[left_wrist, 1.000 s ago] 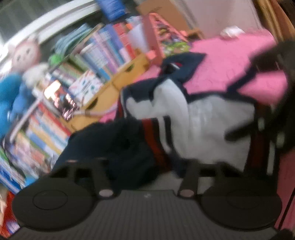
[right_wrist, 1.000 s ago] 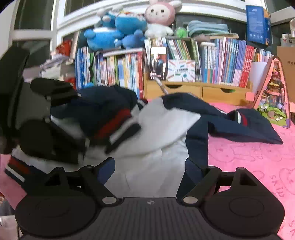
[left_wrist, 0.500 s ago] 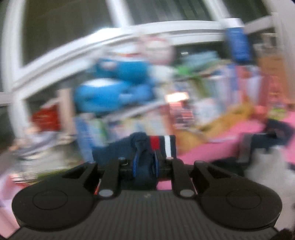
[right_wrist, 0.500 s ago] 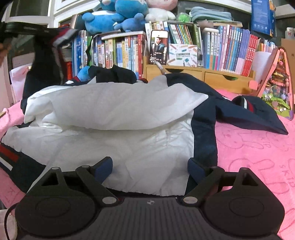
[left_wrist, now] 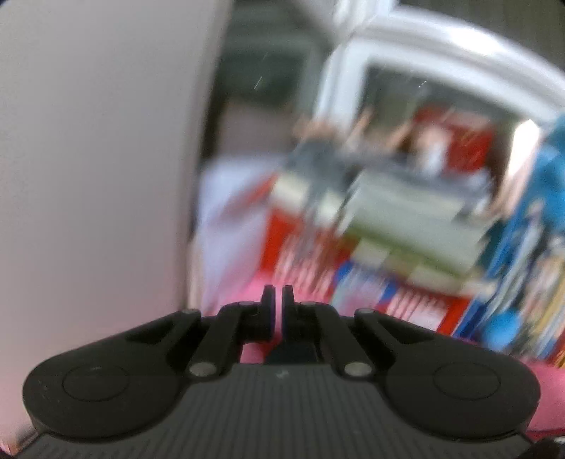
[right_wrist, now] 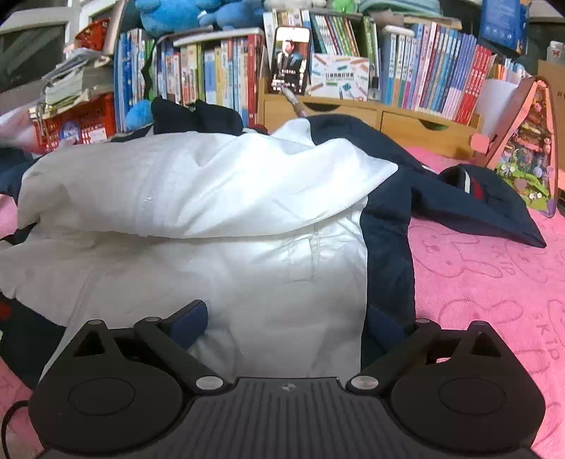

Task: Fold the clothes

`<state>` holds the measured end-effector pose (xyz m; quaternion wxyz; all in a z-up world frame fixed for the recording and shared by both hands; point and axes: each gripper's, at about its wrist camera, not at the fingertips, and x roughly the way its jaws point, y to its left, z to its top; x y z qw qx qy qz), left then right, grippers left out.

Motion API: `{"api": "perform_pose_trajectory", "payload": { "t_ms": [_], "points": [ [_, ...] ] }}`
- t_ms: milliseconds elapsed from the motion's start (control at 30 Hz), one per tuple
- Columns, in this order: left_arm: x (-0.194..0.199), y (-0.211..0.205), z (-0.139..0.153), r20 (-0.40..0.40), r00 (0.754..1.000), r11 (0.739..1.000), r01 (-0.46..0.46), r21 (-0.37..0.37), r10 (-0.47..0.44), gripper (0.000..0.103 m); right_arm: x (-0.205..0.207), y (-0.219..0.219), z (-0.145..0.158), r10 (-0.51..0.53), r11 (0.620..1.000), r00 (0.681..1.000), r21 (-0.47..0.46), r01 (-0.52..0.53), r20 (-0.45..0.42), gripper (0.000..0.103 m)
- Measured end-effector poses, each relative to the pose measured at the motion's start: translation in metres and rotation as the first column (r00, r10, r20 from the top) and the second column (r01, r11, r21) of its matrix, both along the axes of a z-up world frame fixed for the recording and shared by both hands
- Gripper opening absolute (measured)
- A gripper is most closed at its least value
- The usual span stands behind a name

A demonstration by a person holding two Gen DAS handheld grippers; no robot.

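A navy jacket with a white lining (right_wrist: 226,219) lies spread inside-out on the pink blanket (right_wrist: 487,282). One navy sleeve with a red-and-white striped cuff (right_wrist: 469,183) stretches to the right. My right gripper (right_wrist: 286,323) hovers low over the lining's near edge, its jaws wide and still opening; white cloth lies between the fingers, and the pads do not press on it. In the blurred left wrist view my left gripper (left_wrist: 277,300) is shut with nothing between its fingertips, and the jacket is out of that view.
A row of books (right_wrist: 441,74) and wooden drawers (right_wrist: 388,116) stand behind the jacket. Blue plush toys (right_wrist: 183,14) sit on top. A pink toy house (right_wrist: 529,141) is at the right, and a red crate (right_wrist: 77,123) with stacked papers at the left.
My left gripper has let go of the striped cuff it held up, closed fully and swung away to the left. The right gripper's jaws have spread wider over the lining.
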<state>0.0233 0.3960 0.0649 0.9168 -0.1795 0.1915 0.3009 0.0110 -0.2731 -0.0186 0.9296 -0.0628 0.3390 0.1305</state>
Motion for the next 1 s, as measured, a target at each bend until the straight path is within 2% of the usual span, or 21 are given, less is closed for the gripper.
{"api": "perform_pose_trajectory", "payload": {
  "t_ms": [33,67,100,133,200,267,367,467,533,567,600,667,700,733,767,800,867,933,1000],
  "points": [
    [-0.003,0.0,-0.013,-0.028,1.0,1.0,-0.002,-0.018,0.002,0.004,0.002,0.001,0.002,-0.002,1.0,1.0,-0.006,0.002,-0.012,0.098],
    [-0.009,-0.001,-0.021,-0.048,0.999,1.0,0.003,-0.023,-0.004,0.009,0.003,0.002,0.006,-0.005,1.0,1.0,-0.013,0.005,-0.016,0.098],
    [-0.015,-0.002,-0.027,-0.061,0.998,1.0,0.016,-0.027,-0.018,0.02,0.004,0.002,0.01,-0.008,1.0,1.0,-0.017,0.007,-0.016,0.097],
    [-0.018,-0.005,-0.03,-0.065,0.997,0.999,0.037,-0.035,-0.039,0.026,0.004,0.001,0.017,-0.008,1.0,1.0,-0.007,0.008,-0.001,0.097],
    [-0.021,-0.011,-0.035,-0.05,0.997,0.996,0.056,-0.069,-0.06,0.055,0.006,0.0,0.032,-0.009,1.0,1.0,0.016,0.009,0.029,0.097],
    [-0.022,-0.017,-0.039,-0.034,0.997,0.992,0.067,-0.105,-0.071,0.075,0.011,0.003,0.053,0.004,0.997,0.997,0.08,-0.01,0.071,0.097],
    [-0.009,-0.02,-0.047,-0.067,0.997,0.992,0.033,-0.124,-0.042,0.075,0.029,0.024,0.082,0.063,0.985,0.991,0.155,-0.081,0.119,0.098],
    [0.014,-0.016,-0.059,-0.147,0.989,0.99,-0.039,-0.136,0.019,0.075,0.062,0.053,0.092,0.134,0.97,0.984,0.189,-0.155,0.119,0.098],
    [0.023,-0.016,-0.068,-0.184,0.982,0.988,-0.07,-0.137,0.044,0.074,0.089,0.078,0.09,0.161,0.965,0.984,0.198,-0.174,0.079,0.098],
    [0.026,-0.019,-0.071,-0.192,0.98,0.99,-0.08,-0.114,0.057,0.063,0.103,0.091,0.088,0.174,0.962,0.983,0.202,-0.183,0.06,0.097],
    [0.029,-0.019,-0.073,-0.207,0.977,0.989,-0.081,-0.121,0.054,0.031,0.117,0.103,0.086,0.185,0.96,0.982,0.206,-0.188,0.034,0.095],
    [0.034,-0.018,-0.078,-0.207,0.976,0.981,-0.101,-0.165,0.066,0.009,0.146,0.12,0.069,0.175,0.969,0.982,0.192,-0.159,-0.072,0.075],
    [0.035,-0.018,-0.078,-0.199,0.978,0.979,-0.097,-0.179,0.061,0.003,0.16,0.129,0.061,0.169,0.972,0.978,0.184,-0.144,-0.125,0.069],
    [0.034,-0.017,-0.076,-0.184,0.981,0.98,-0.085,-0.178,0.052,0.003,0.175,0.138,0.052,0.162,0.976,0.971,0.175,-0.13,-0.177,0.058],
    [0.034,-0.016,-0.072,-0.168,0.985,0.983,-0.072,-0.171,0.043,0.002,0.189,0.146,0.044,0.154,0.979,0.961,0.166,-0.117,-0.229,0.035],
    [0.033,-0.015,-0.069,-0.152,0.988,0.985,-0.059,-0.164,0.034,0.002,0.203,0.154,0.037,0.144,0.982,0.951,0.157,-0.103,-0.274,0.028],
    [0.029,-0.007,-0.057,-0.088,0.995,0.99,-0.047,-0.136,0.035,0.002,0.222,0.164,0.035,0.112,0.986,0.948,0.149,-0.07,-0.297,0.022],
    [0.021,0.001,-0.042,-0.006,0.998,0.991,-0.056,-0.12,0.055,0.002,0.235,0.171,0.051,0.103,0.982,0.964,0.179,-0.06,-0.246,0.021],
    [0.012,0.0,-0.026,0.076,0.993,0.995,-0.087,-0.039,0.09,0.001,0.246,0.18,0.071,0.112,0.971,0.979,0.228,-0.071,-0.173,0.02]
  ]
}}
